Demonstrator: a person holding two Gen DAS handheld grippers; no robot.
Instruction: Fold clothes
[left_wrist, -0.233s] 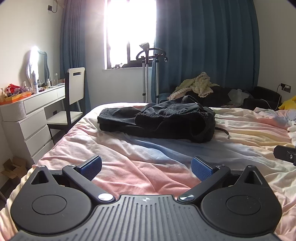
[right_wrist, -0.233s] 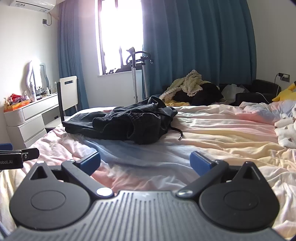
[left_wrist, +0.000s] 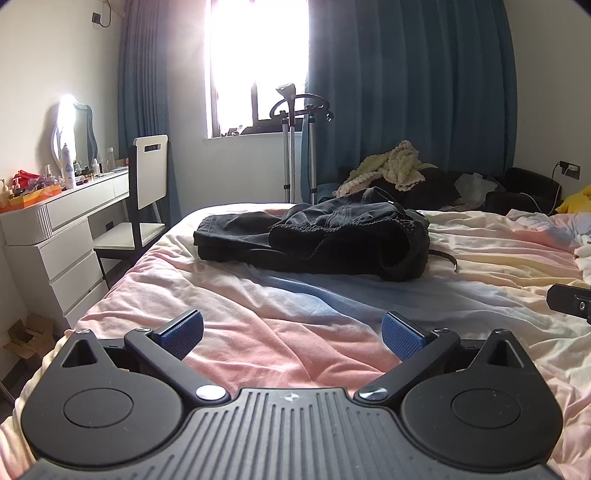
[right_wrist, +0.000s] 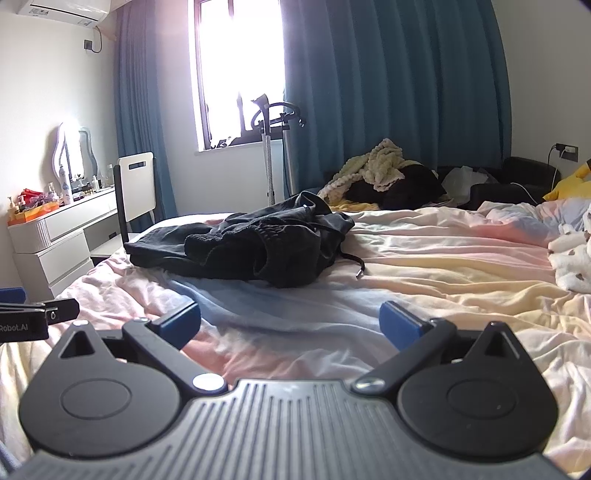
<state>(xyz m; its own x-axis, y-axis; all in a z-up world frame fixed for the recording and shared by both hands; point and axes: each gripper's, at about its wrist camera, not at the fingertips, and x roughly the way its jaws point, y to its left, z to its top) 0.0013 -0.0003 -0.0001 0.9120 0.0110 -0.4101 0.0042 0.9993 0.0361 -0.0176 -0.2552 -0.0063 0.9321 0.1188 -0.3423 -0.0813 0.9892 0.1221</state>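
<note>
I work in a bedroom, and the bed (left_wrist: 480, 258) with its pastel pink, yellow and blue sheet is my working place; bright light comes from the window (left_wrist: 258, 62) between the blue curtains.

The dark clothes (left_wrist: 314, 240) lie in one loose heap on the far part of the bed, towards the left side, well apart from both my grippers. It seems to be a pair of dark trousers with another black piece crumpled on top, and a thin strap (right_wrist: 352, 260) trails out on the sheet at the right of the heap. I judge that nothing is folded yet, because the pieces are bunched and overlap without order.

The left gripper (left_wrist: 291, 332) hovers low over the pink part of the sheet, its jaws spread wide with only bedding between them. The right gripper (right_wrist: 290, 321) is the same, wide apart and empty, just beside the left one. I think both are kept wide so that they are ready to pinch an edge of the fabric when I reach the heap.

Behind the bed there is a cream knitted blanket (left_wrist: 391, 166) on a dark seat, a garment steamer stand (left_wrist: 295, 147), and at the left a white dresser (left_wrist: 62, 229) with a chair (left_wrist: 149, 173).
</note>
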